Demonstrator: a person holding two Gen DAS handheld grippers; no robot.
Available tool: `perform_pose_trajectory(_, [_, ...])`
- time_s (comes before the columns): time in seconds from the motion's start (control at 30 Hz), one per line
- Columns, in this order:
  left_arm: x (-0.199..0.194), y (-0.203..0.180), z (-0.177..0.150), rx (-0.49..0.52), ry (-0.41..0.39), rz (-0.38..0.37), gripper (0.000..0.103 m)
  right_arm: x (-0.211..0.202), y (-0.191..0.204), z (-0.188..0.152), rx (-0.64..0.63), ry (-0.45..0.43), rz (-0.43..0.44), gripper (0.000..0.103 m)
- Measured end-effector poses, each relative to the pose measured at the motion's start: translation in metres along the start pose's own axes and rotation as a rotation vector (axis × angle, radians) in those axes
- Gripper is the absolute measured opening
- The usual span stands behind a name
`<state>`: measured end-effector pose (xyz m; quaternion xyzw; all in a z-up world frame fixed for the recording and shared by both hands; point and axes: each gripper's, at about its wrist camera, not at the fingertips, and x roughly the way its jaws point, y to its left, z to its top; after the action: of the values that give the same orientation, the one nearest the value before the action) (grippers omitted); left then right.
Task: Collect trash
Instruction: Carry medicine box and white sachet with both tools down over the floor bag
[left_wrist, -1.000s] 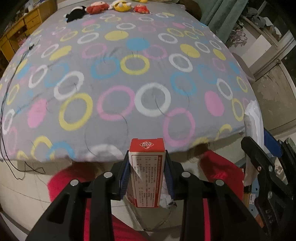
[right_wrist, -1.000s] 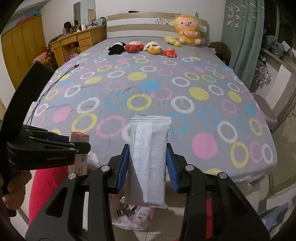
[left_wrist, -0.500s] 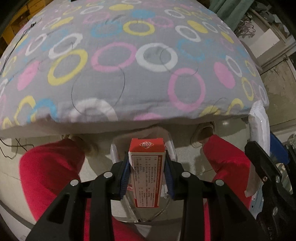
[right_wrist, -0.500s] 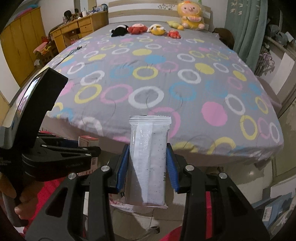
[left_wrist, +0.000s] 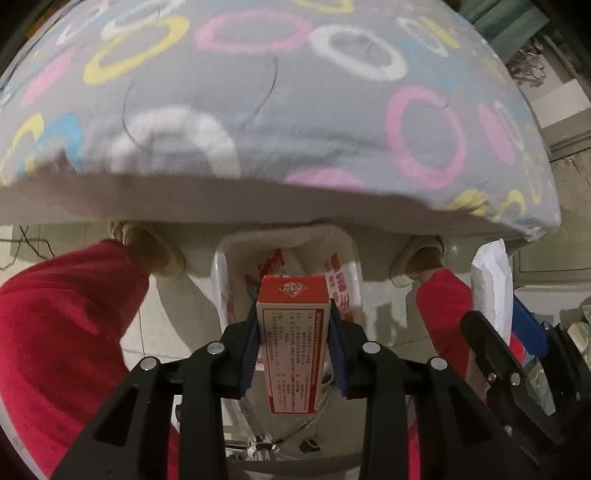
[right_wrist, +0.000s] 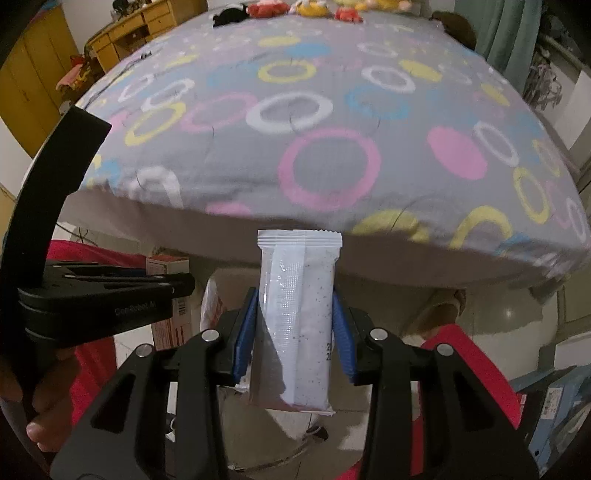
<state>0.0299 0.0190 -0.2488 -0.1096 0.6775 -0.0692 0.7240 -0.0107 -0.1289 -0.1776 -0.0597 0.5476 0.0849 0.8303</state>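
In the left wrist view, the left tool (left_wrist: 293, 345) is clamped on a red and white carton (left_wrist: 291, 339), its blue pads (left_wrist: 248, 354) pressing both long sides so the box stands upright between them with its red end facing away from the camera. Right beyond and below the carton sits a white bin (left_wrist: 351, 243) lined with a white plastic bag with red print (left_wrist: 341, 291), tucked against the foot of the bed (left_wrist: 280, 96), whose grey cover carries pink, yellow, white and blue rings. The person's red-trousered legs (left_wrist: 62, 314) stand on either side of the bin on the pale tiled floor (left_wrist: 162, 325). At the right edge the right tool (left_wrist: 517, 354) shows side-on, with the white wrapper (left_wrist: 493, 284) rising from it. In the right wrist view, the right tool (right_wrist: 295, 334) grips that white speckled wrapper (right_wrist: 297, 317) between its blue pads (right_wrist: 341, 332); the packet stands upright, its crimped end just under the edge of the bed (right_wrist: 332, 129). To the left, the left tool (right_wrist: 110, 301) lies level across the frame, with a corner of the carton (right_wrist: 168, 264) showing above it and the bag's printed edge (right_wrist: 212, 306) between the two tools. Plush toys (right_wrist: 306, 7) line the far end of the bed, and yellow wooden drawers (right_wrist: 129, 33) stand at upper left.
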Motion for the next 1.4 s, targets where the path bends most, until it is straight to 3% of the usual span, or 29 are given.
perform_pose_trajectory(0.57, [0.097, 0.019, -0.013, -0.090, 0.194, 0.025, 0.033, 0.095, -0.007, -0.035, 0.041, 0.188, 0.016, 0.038])
perform_pose_trajectory(0.83, [0.140, 0.024, -0.013, -0.118, 0.269, 0.075, 0.033, 0.138, -0.007, -0.046, 0.064, 0.276, 0.023, 0.038])
perform_pose_trajectory(1.17, [0.175, 0.031, -0.006, -0.197, 0.348, 0.045, 0.033, 0.183, -0.015, -0.054, 0.127, 0.372, 0.050, 0.038])
perform_pose_trajectory(1.4, [0.197, 0.034, -0.004, -0.227, 0.388, 0.068, 0.033, 0.205, -0.017, -0.058, 0.147, 0.420, 0.048, 0.038])
